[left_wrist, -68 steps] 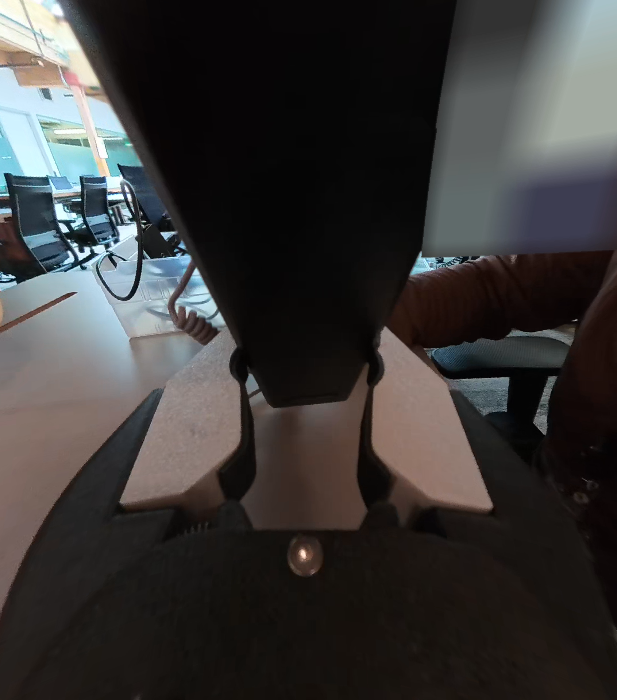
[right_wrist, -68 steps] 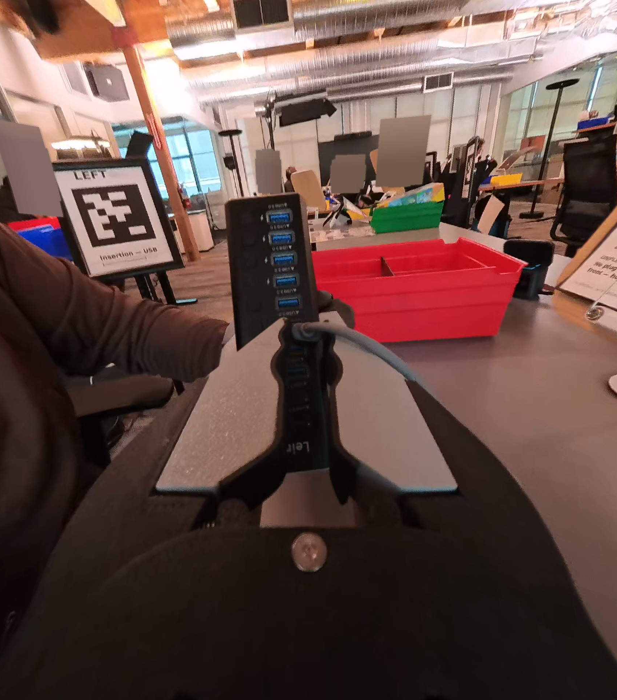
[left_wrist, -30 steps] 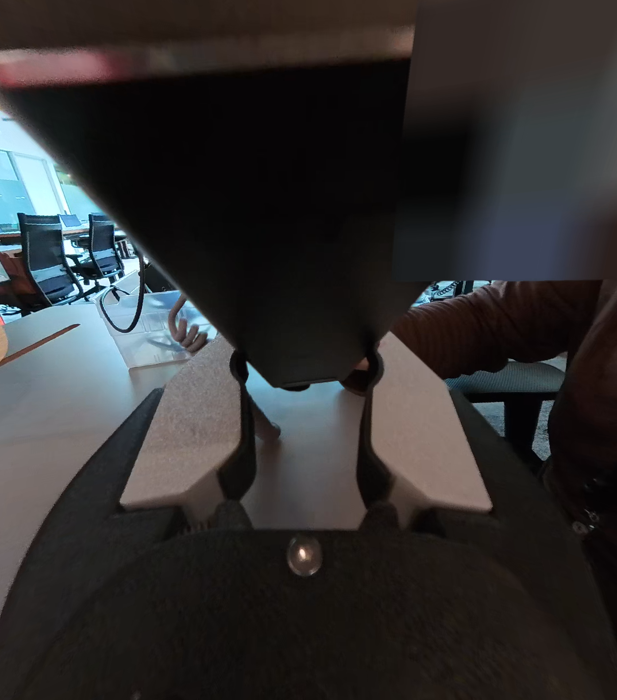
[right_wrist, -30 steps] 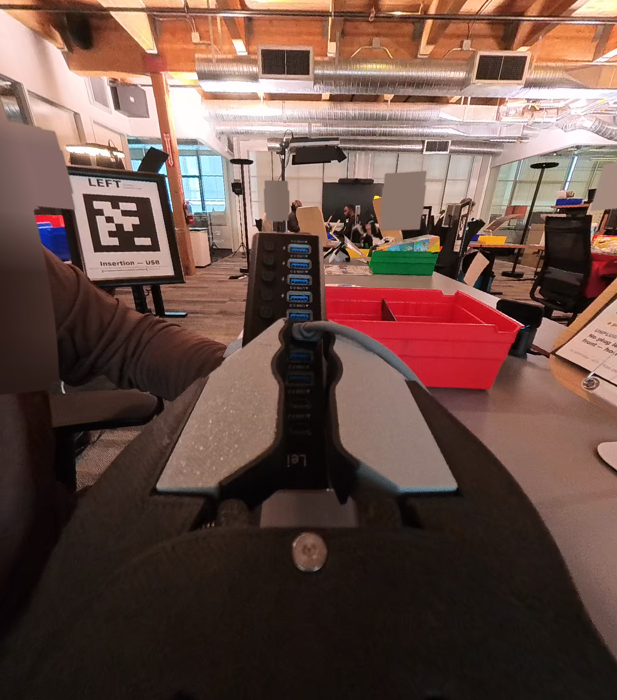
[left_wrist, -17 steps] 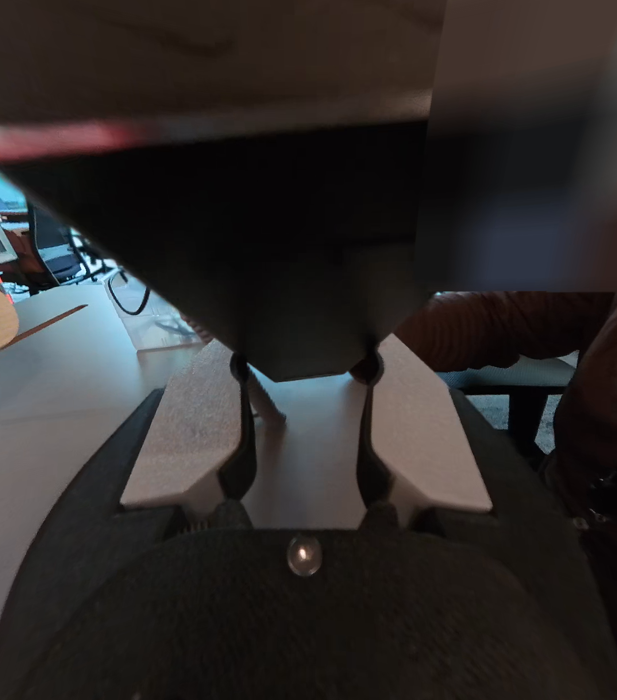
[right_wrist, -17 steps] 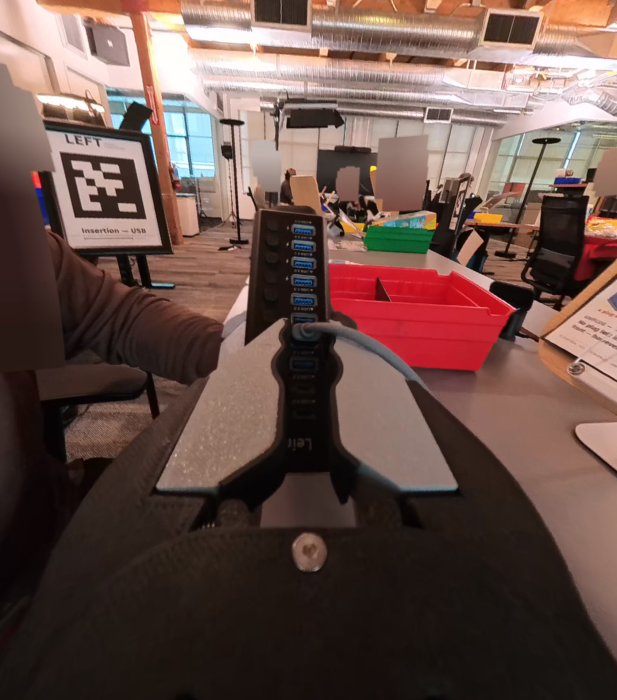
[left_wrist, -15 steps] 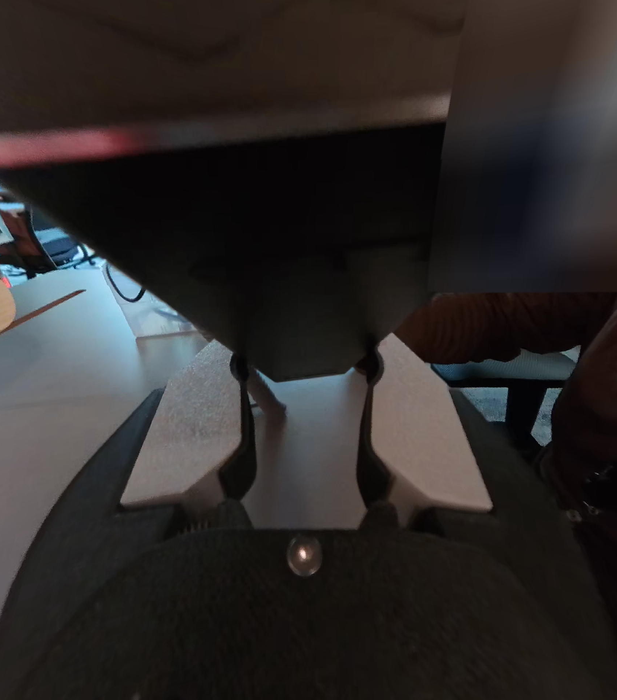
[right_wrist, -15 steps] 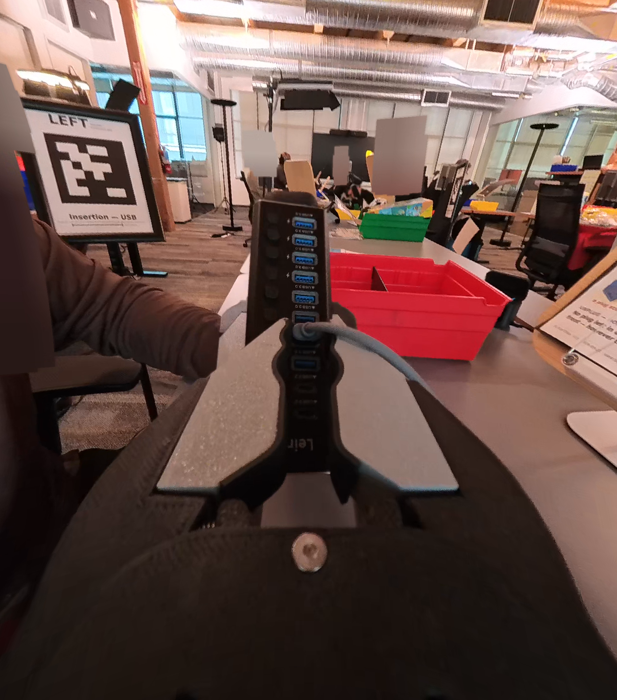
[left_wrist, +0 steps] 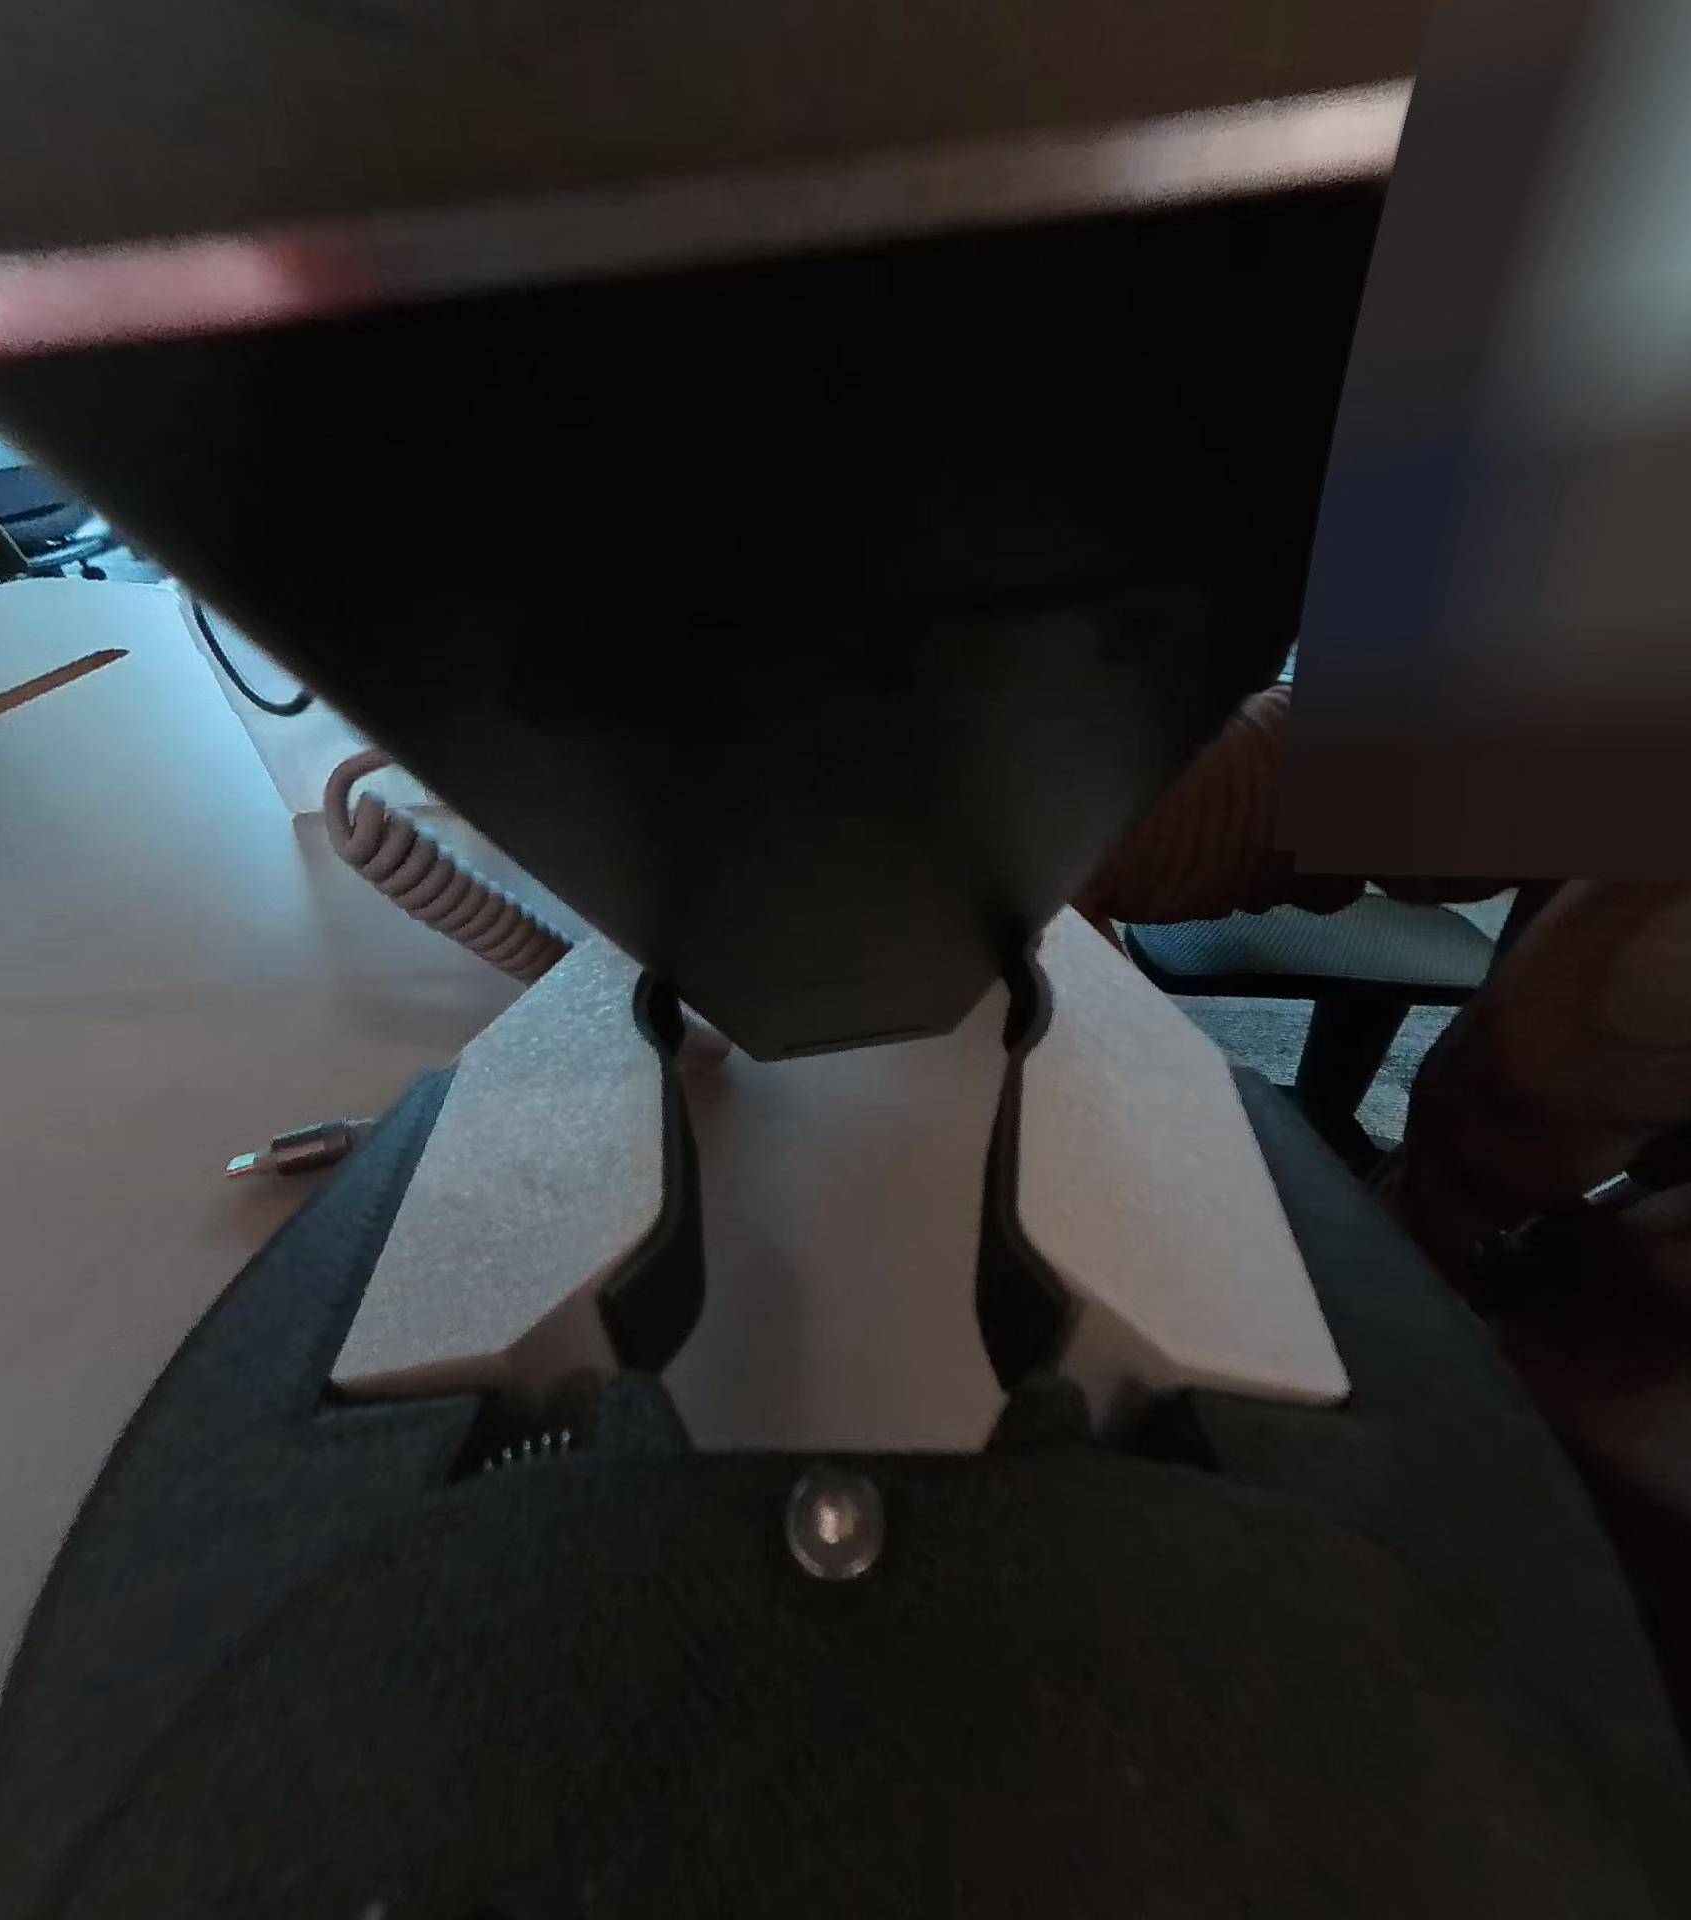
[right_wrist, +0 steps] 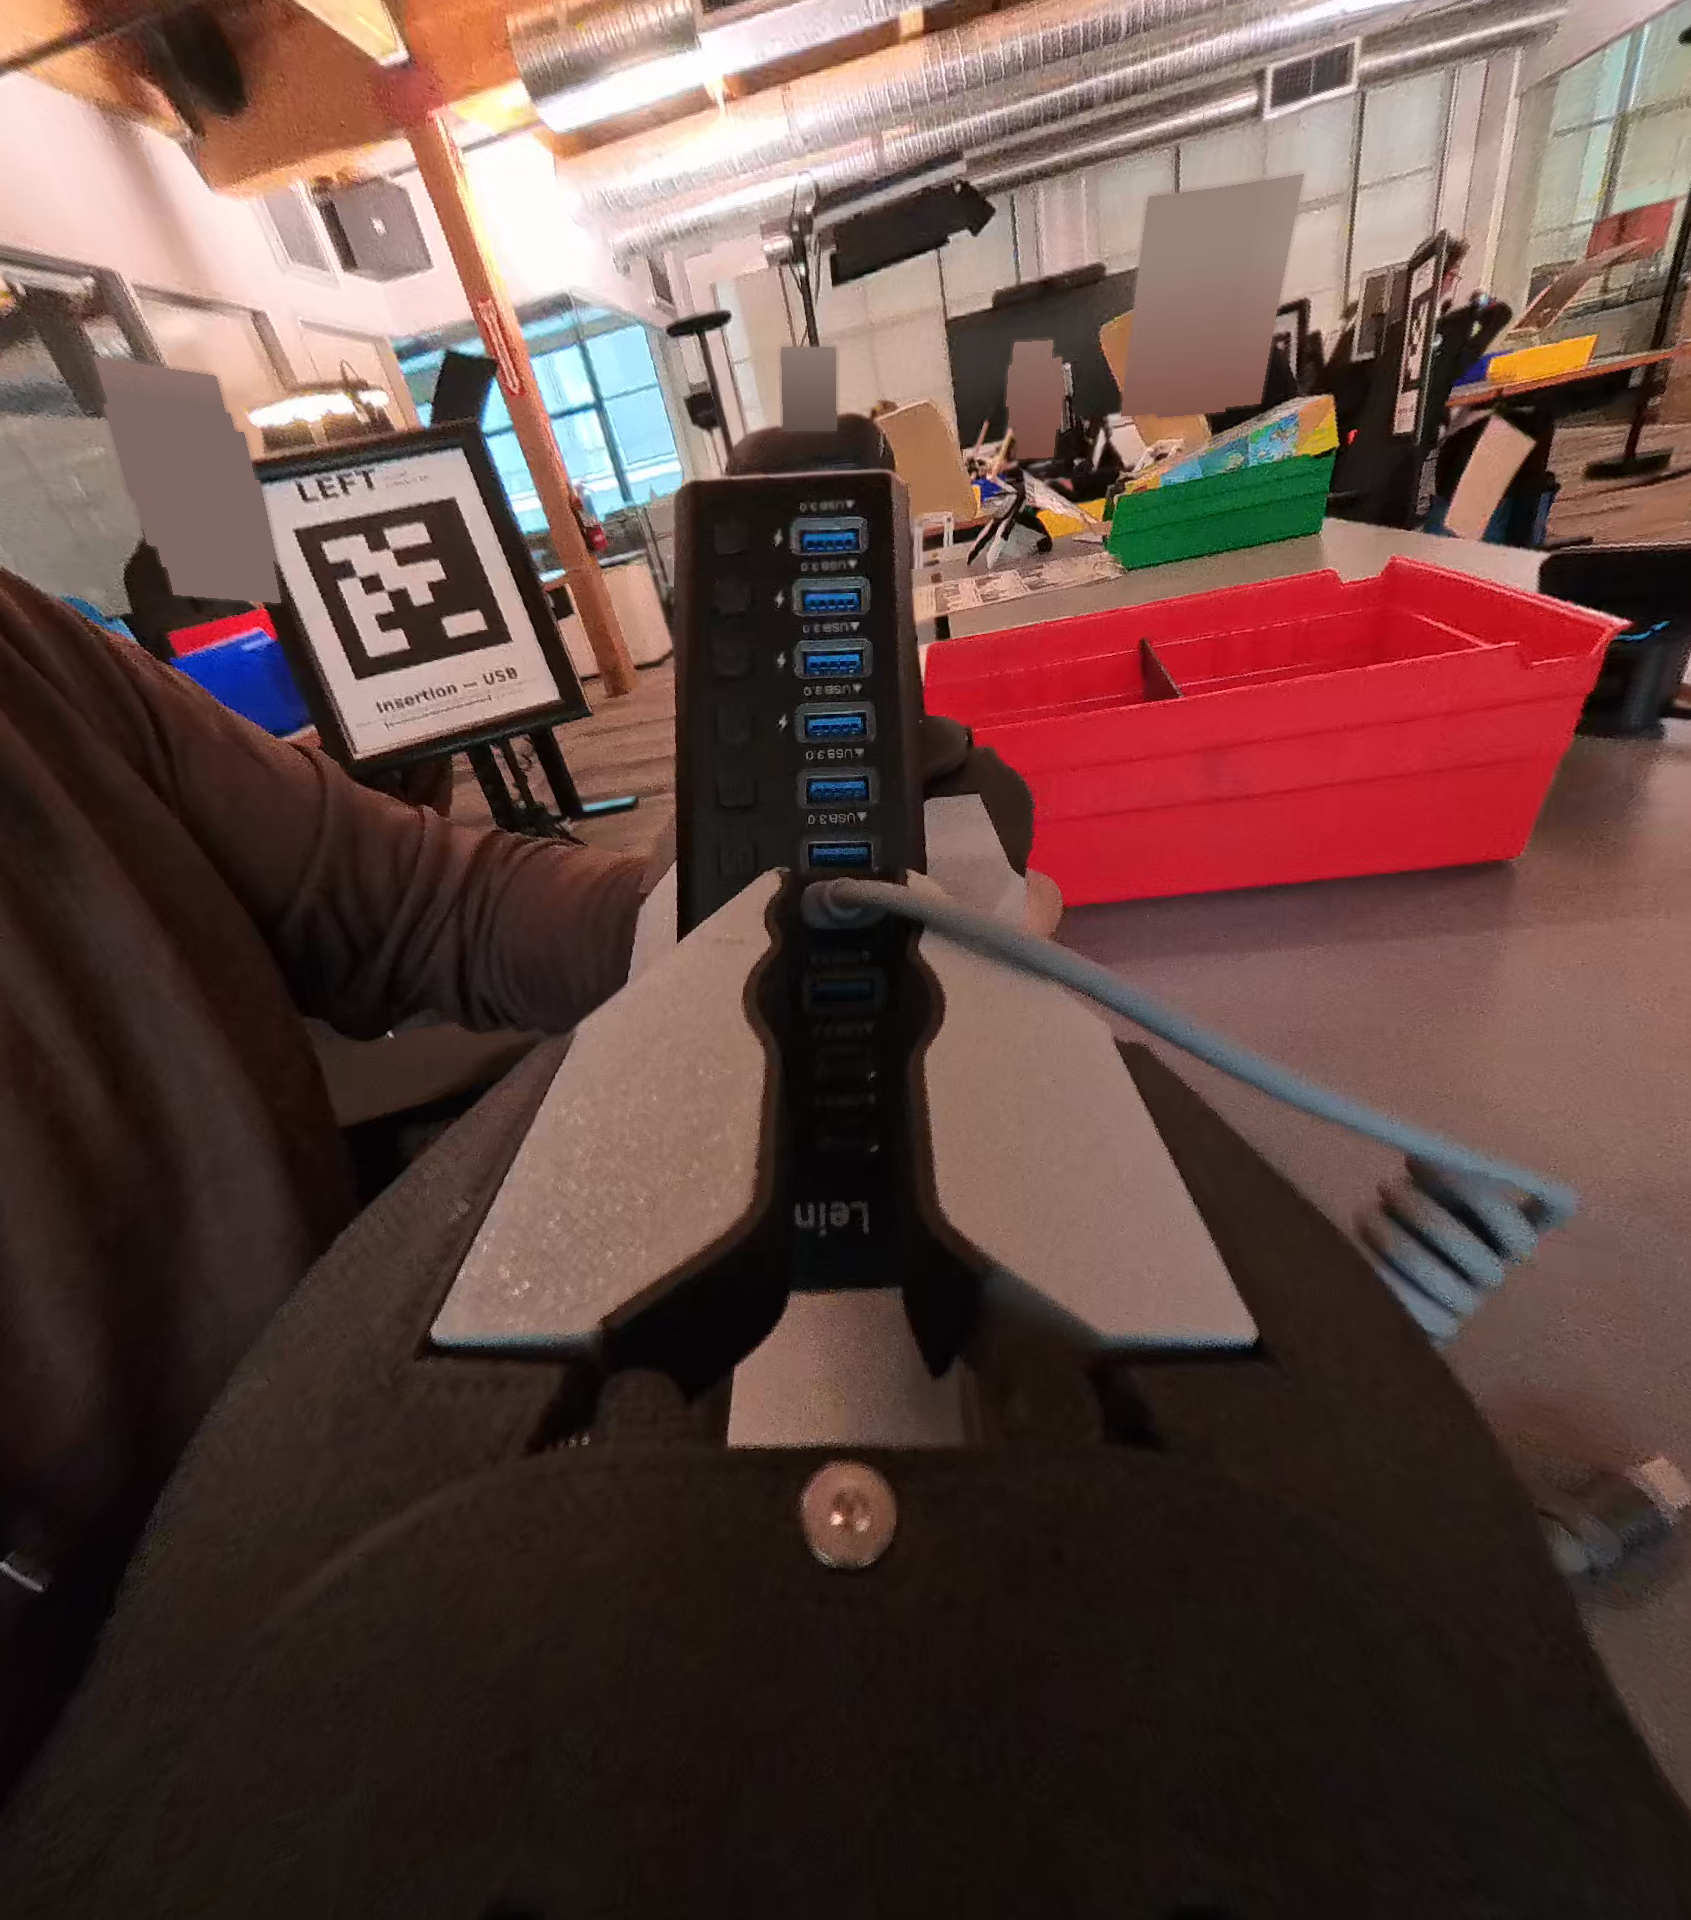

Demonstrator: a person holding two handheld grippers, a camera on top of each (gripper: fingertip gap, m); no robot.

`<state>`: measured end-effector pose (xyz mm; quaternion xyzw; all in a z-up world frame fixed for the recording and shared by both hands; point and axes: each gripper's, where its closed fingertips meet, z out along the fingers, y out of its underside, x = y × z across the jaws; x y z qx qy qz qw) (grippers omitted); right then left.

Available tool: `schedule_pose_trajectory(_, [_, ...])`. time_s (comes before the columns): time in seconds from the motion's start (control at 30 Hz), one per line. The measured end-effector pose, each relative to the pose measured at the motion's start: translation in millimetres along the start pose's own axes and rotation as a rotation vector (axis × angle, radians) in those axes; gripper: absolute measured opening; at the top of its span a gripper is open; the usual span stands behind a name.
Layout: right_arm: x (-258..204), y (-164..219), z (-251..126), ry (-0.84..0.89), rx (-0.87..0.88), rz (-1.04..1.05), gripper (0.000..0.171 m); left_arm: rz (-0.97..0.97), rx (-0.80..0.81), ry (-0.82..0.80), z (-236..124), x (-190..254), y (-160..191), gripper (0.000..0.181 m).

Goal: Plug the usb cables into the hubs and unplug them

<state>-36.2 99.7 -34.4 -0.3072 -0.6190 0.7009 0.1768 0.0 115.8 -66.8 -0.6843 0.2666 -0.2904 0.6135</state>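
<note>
A black USB hub (right_wrist: 799, 665) with a column of blue ports stands upright. My left gripper (left_wrist: 836, 1003) is shut on its lower end; the hub's dark back (left_wrist: 716, 623) fills the left wrist view. My right gripper (right_wrist: 836, 914) is shut on the plug of a grey-blue cable (right_wrist: 1163, 1029), which sits against the hub's port column. I cannot tell how deep the plug sits. The cable runs right to a coil (right_wrist: 1443, 1236) and a loose connector (right_wrist: 1641, 1496) on the table. The coil (left_wrist: 425, 883) and connector (left_wrist: 301, 1148) also show in the left wrist view.
A red divided bin (right_wrist: 1288, 748) stands on the grey table (right_wrist: 1495, 966) behind the hub, and a green bin (right_wrist: 1225, 509) is farther back. A framed marker sign on an easel (right_wrist: 415, 592) stands at the left. A person's brown sleeve (right_wrist: 301, 831) is close on the left. The gap from one gripper's tips to the other's is roughly 4 centimetres. About 15 centimetres separates my left fingertips from the loose connector (right_wrist: 1641, 1496).
Both views have tipped down toward the table with the hub and plug still held. The cable's coil and loose connector have come into view.
</note>
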Motion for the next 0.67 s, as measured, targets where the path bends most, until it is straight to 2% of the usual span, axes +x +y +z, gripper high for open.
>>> schedule_pose_trajectory(0.17, [4,-7,-1,-0.008,0.056,0.037,0.014,-0.009,0.043,-0.021,1,-6,-6,0.062])
schedule_pose_trajectory(0.3, [3,-6,-8,0.001,0.006,-0.014,0.015,0.046,0.031,-0.048,3,-7,-4,0.062])
schedule_pose_trajectory(0.53, [-3,4,-7,-0.011,-0.020,-0.058,0.052,0.076,-0.042,-0.107,5,-15,10,0.063])
schedule_pose_trajectory(0.67, [5,24,3,0.052,-0.135,-0.084,0.075,0.024,-0.161,-0.112,11,-18,31,0.062])
